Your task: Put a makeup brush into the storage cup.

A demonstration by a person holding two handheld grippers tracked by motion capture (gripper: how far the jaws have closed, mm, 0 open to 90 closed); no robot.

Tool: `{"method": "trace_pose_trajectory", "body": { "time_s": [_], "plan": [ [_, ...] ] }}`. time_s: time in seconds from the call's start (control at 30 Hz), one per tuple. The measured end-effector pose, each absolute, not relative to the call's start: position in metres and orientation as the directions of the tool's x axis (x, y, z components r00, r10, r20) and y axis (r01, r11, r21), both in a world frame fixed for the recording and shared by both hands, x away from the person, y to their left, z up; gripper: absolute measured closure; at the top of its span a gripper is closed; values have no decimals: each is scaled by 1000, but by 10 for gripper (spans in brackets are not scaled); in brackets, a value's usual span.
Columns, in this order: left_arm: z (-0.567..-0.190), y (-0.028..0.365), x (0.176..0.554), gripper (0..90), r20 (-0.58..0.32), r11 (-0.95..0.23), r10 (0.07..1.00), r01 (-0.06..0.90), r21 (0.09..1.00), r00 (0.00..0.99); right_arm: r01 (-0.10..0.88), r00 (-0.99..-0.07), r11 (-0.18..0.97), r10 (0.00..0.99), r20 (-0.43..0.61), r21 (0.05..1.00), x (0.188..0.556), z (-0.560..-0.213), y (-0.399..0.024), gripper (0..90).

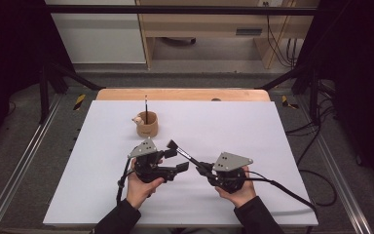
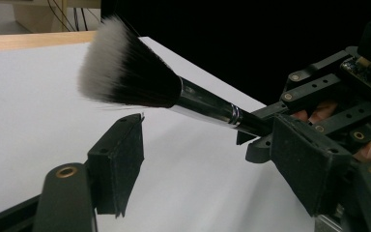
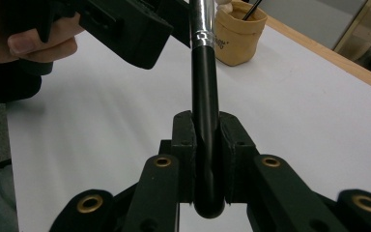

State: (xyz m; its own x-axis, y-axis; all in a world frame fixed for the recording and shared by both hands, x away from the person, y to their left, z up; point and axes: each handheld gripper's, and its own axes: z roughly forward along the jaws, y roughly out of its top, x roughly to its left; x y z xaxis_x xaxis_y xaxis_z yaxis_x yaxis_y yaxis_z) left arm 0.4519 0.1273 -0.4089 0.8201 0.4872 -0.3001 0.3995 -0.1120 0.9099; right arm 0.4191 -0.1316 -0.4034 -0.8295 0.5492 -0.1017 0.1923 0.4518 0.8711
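Between the two tongs: makeup brush [image 1: 182,152], slanting across the white bench [image 1: 233,122]
Right tongs [image 3: 205,159]: clenched on the brush's black handle near its butt end, pads pressing both sides; held in the person's right hand [image 1: 236,191]
Brush handle: black, then a chrome ferrule [image 2: 207,106], running away from the right tongs toward the left tongs
Brush head [image 2: 121,65]: fluffy, dark at the base, white at the tips, fanned out just above the left tongs' near pad
Left tongs [image 2: 212,145]: released, jaws standing apart on either side of the brush, pads not touching it; ferrule and head pass through the gap
Left tongs carrier: person's left hand [image 1: 141,187], dark sleeve, grey plate on top
Beyond the left tongs: tan cup [image 1: 147,124] standing upright on the bench, a thin dark stick [image 1: 146,108] poking up out of it, something small and pale at its rim
Cup vs brush: well apart, cup farther from the person
Bench far edge: bare wood strip [image 1: 182,94]
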Motion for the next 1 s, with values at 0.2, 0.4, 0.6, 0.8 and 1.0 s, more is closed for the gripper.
{"method": "trace_pose_trajectory", "body": {
  "time_s": [0.2, 0.4, 0.6, 0.8, 1.0],
  "plan": [
    [-409, 125, 454, 316, -320, -90, 482, 410, 908, 815, 191, -835, 453, 542, -99, 871, 419, -404, -131, 792],
    [-409, 124, 455, 348, -334, -76, 479, 417, 906, 812, 193, -839, 455, 535, -94, 870, 419, -405, -130, 792],
    [-409, 126, 456, 381, -352, -61, 476, 430, 901, 806, 191, -845, 453, 527, -89, 871, 418, -408, -128, 792],
    [-410, 126, 456, 447, -360, -63, 469, 437, 897, 806, 191, -847, 452, 524, -86, 871, 418, -408, -127, 792],
    [-410, 127, 456, 492, -382, -45, 459, 451, 892, 802, 191, -851, 454, 519, -84, 870, 418, -410, -126, 792]
  ]
}}
